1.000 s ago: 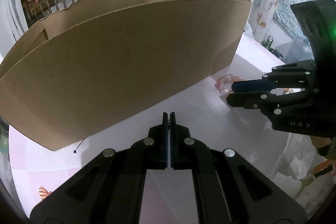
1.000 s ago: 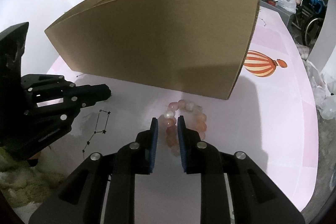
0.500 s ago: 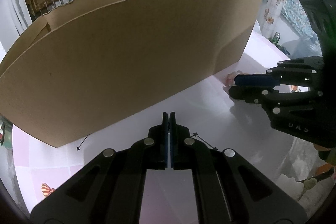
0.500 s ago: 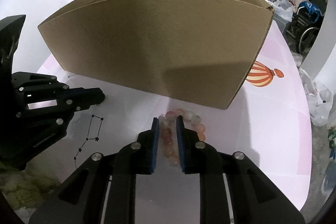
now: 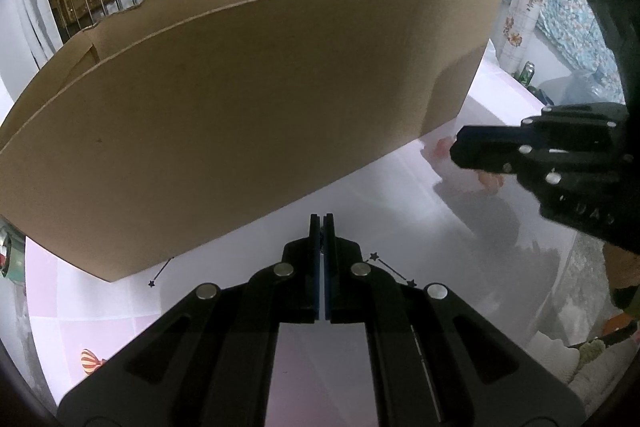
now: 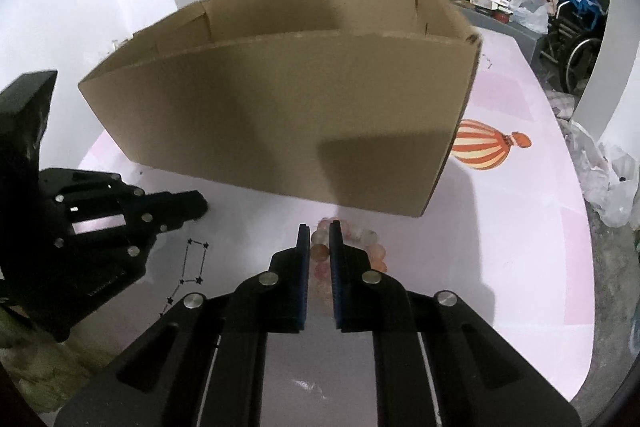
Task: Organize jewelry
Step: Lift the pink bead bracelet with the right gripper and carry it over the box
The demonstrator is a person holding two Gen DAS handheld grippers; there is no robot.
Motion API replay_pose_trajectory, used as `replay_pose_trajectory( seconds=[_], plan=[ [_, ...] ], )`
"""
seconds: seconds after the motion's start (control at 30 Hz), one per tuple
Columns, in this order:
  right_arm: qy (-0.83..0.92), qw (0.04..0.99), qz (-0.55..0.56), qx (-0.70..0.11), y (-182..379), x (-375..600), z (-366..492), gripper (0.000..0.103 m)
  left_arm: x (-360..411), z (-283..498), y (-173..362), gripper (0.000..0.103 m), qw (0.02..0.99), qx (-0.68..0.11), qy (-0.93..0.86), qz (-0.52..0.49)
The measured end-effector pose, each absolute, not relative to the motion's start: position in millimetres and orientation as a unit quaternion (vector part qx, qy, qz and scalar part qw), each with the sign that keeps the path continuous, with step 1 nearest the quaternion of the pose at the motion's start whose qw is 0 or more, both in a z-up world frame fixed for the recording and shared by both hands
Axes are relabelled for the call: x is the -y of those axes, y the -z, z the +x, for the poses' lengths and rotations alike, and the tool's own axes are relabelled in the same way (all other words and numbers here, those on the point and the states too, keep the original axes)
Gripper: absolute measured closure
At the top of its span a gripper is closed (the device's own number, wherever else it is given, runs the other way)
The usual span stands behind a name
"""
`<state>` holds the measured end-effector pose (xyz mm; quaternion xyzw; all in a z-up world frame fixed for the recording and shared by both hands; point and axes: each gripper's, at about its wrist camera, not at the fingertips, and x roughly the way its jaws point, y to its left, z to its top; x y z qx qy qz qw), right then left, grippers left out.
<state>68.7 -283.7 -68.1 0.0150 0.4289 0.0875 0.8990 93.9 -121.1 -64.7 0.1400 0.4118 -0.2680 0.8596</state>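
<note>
We have just been closing our right gripper [image 6: 319, 227] onto the bead bracelet [image 6: 362, 245] to lift it into the cardboard box [image 6: 280, 119], while our left gripper [image 5: 322, 219] waits pressed together, holding nothing.

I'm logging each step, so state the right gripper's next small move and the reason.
Probably lift straight up. The right gripper has just been closing and its pads now flank one side of the bead bracelet, which lies on the table close to the cardboard box, so it must clear the wall.
</note>
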Motion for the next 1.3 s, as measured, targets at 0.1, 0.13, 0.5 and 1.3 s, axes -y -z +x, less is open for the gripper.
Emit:
replay_pose_trajectory(
  seconds=[0.1,0.13,0.5,1.3],
  plan=[
    [-0.086,0.903,0.017,-0.422,63,285,68,0.093,121,93,63,0.103,0.861,-0.408,0.268,0.141],
    [-0.085,0.904,0.017,-0.419,61,286,67,0.093,121,93,62,0.103,0.862,-0.408,0.267,0.141],
    [-0.079,0.914,0.022,-0.397,47,294,59,0.093,121,92,52,0.103,0.867,-0.397,0.266,0.144],
    [-0.125,0.951,0.075,-0.272,-64,306,17,0.093,77,58,-79,0.102,0.899,-0.286,0.322,0.075]
  ],
)
